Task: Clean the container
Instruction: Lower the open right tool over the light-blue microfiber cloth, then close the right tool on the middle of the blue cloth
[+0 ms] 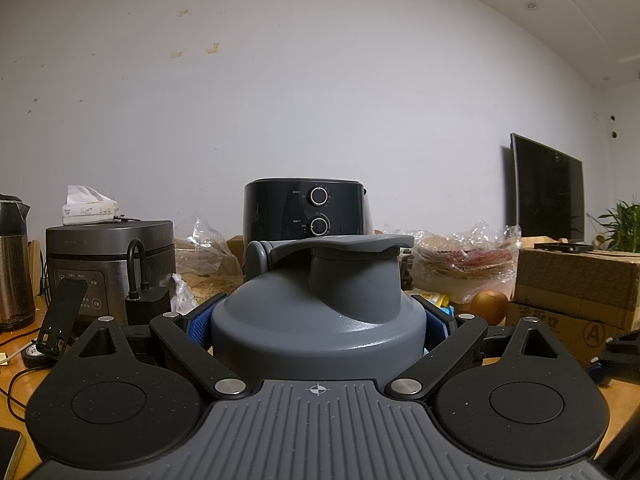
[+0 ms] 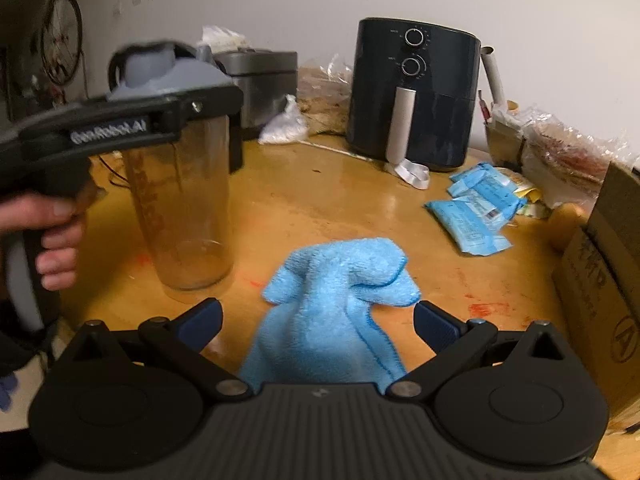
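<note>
So the left gripper (image 1: 318, 320) has its blue pads clamped on either side of the shaker bottle (image 2: 182, 204), right up at the grey lid (image 1: 320, 304). From the right wrist view you can see the bottle is clear, standing upright on the yellowish wooden table (image 2: 328, 200), with a person's hand (image 2: 52, 236) wrapped around the left gripper's handle. That bit is blurry, so I can't say whether the bottle's base is actually touching the table.

The right gripper (image 2: 318, 320) is spread wide open and holding nothing. A light blue microfiber cloth (image 2: 340, 308) lies bunched on the table, running between its fingers and under the gripper body. The bottle stands just left of the cloth.

Lots of clutter around. A dark air fryer (image 2: 414, 92) with two dials sits at the back against the wall, directly behind the bottle in the left wrist view. Left of it there's a grey rice cooker (image 1: 110, 260) with a tissue pack (image 1: 89, 206) on top, plus a steel kettle (image 1: 14, 264) at the edge. To the right: blue snack packets (image 2: 472, 212), crinkled plastic bags (image 1: 464, 260), cardboard boxes (image 1: 576, 280), and a dark monitor (image 1: 546, 188) further back.
</note>
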`<action>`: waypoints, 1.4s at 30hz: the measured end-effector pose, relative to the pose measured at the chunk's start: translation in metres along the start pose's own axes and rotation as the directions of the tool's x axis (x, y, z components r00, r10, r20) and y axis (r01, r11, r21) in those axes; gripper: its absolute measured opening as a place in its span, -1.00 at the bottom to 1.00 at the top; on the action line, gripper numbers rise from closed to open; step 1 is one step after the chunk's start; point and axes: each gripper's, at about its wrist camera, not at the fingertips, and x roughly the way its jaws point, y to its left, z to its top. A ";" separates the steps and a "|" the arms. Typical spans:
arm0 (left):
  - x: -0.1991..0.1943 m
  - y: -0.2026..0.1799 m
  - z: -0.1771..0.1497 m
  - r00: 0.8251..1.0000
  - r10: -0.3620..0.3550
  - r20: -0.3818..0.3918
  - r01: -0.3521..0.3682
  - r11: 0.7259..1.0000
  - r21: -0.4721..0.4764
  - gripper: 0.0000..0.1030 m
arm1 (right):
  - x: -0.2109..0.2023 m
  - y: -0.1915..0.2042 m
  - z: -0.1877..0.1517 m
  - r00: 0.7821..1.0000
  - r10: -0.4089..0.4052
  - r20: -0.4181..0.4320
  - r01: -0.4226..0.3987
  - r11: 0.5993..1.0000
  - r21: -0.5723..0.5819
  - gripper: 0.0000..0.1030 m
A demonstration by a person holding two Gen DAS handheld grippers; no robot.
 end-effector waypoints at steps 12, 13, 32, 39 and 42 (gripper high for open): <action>0.000 -0.001 -0.001 1.000 0.001 0.001 -0.001 1.000 -0.001 0.85 | 0.013 -0.003 0.000 1.000 -0.001 0.013 0.000 0.999 0.032 1.00; 0.000 -0.001 -0.001 1.000 0.002 0.001 -0.002 1.000 -0.001 0.85 | 0.014 -0.003 0.001 1.000 0.003 0.003 -0.003 1.000 0.031 1.00; 0.001 0.001 -0.001 1.000 0.000 -0.001 0.000 1.000 0.000 0.85 | 0.029 -0.008 0.009 0.996 0.070 -0.055 -0.066 0.995 0.072 1.00; 0.001 0.003 -0.001 1.000 0.000 -0.001 0.000 1.000 0.000 0.85 | 0.031 -0.010 0.011 0.995 0.086 -0.048 -0.081 0.993 0.090 1.00; 0.001 0.003 -0.001 1.000 0.000 -0.001 0.000 1.000 0.000 0.85 | 0.030 -0.011 0.012 0.995 0.099 -0.034 -0.095 0.990 0.101 1.00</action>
